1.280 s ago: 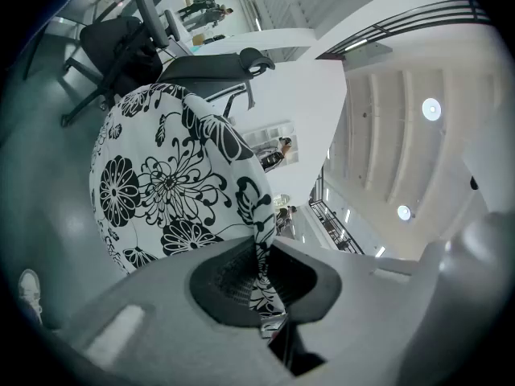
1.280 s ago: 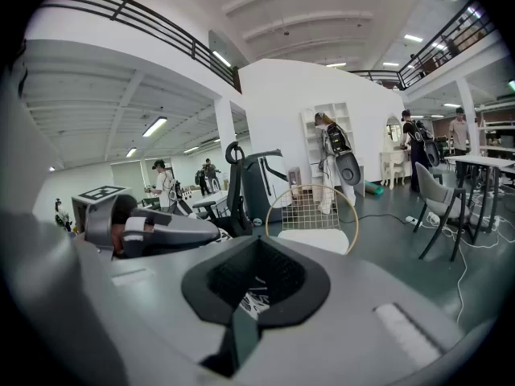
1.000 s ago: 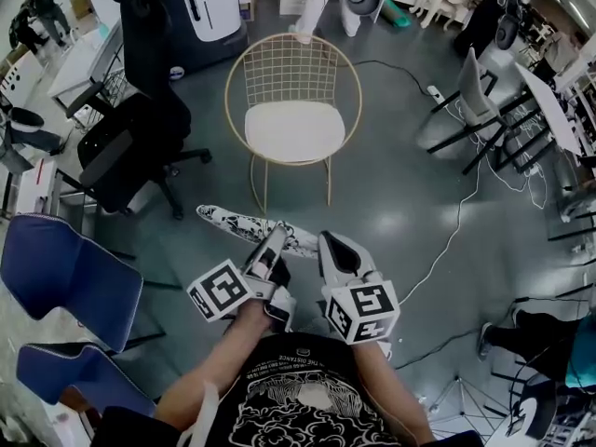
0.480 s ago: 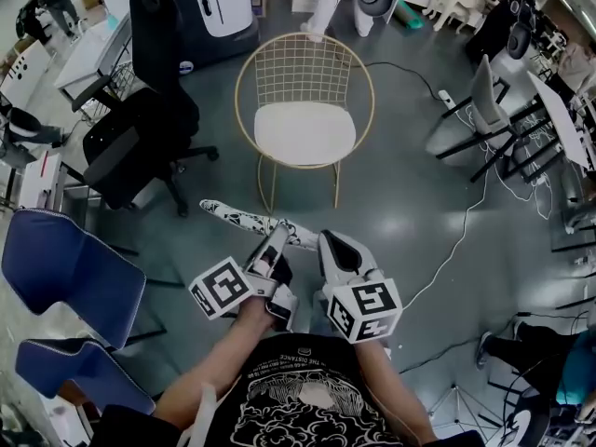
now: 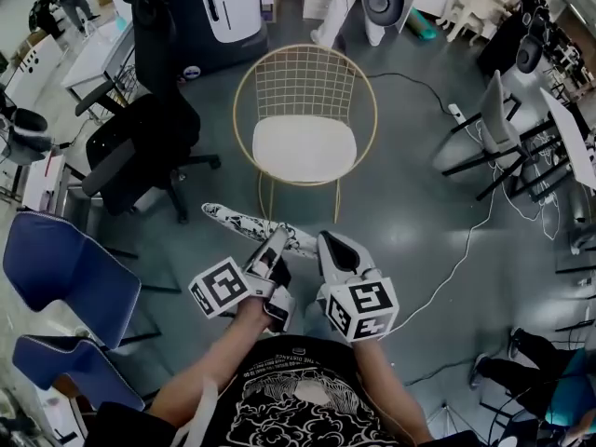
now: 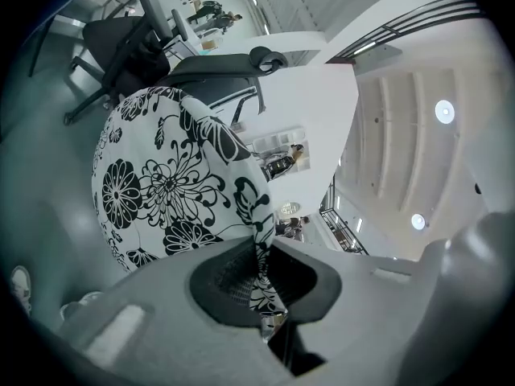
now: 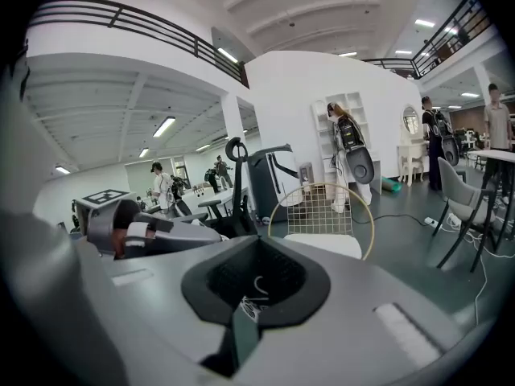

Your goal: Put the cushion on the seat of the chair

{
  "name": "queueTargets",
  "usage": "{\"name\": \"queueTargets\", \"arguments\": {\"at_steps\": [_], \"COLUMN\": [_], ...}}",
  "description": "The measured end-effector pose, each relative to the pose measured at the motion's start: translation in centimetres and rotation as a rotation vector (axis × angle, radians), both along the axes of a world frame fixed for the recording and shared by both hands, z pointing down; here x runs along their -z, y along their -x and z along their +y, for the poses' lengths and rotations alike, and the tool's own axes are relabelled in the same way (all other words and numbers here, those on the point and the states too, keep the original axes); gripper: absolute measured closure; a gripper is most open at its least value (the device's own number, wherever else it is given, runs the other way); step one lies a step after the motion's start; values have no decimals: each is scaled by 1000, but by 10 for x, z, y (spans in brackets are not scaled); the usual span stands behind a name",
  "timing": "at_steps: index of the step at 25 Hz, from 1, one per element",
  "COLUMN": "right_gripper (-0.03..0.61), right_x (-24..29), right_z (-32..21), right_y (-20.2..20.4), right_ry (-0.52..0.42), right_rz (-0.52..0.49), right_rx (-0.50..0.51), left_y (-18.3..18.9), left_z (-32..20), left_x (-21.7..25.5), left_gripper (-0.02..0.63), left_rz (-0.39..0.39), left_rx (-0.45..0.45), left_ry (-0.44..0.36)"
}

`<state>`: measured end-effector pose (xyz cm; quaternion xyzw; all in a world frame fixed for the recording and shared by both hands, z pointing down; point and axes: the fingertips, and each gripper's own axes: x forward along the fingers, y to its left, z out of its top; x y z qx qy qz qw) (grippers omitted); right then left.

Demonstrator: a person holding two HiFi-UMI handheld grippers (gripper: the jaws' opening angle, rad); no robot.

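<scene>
Black-and-white floral cushion [image 5: 244,223] hangs short of the gold wire chair [image 5: 307,77], left gripper [image 5: 277,238] clamped on its hem, right gripper [image 5: 326,243] nipped shut on what looks like a corner sliver, so I'd flatten it over the white seat [image 5: 304,150] before releasing.

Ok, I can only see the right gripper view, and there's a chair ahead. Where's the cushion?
Observer: The left gripper view shows it. The left gripper is shut on the edge of the flowery cushion.
Operator: Is it on the chair yet?
Observer: No. In the head view it is held above the floor, short of the chair.
</scene>
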<state>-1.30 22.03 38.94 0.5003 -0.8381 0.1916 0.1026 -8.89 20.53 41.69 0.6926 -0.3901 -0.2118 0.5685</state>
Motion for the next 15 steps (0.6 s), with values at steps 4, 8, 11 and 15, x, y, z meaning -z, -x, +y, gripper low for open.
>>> {"name": "queueTargets", "arguments": {"at_steps": [4, 8, 11, 15], "right_gripper": [580, 580, 580, 580], "right_x": [-1, -7, -8, -12], "right_z": [-30, -43, -55, -75], "right_y": [-1, -17, -28, -34], "right_ry": [14, 19, 17, 26], "right_rz": [-13, -33, -54, -71], "right_rx": [6, 23, 39, 53], "left_y": [0, -16, -26, -25], "left_z": [-26, -37, -48, -63], "left_x": [-3, -7, -9, -14], "left_gripper": [603, 602, 601, 601], "left_rz": [-18, -34, -38, -47], "left_rx": [0, 20, 46, 83], "left_ry": [2, 10, 27, 57]}}
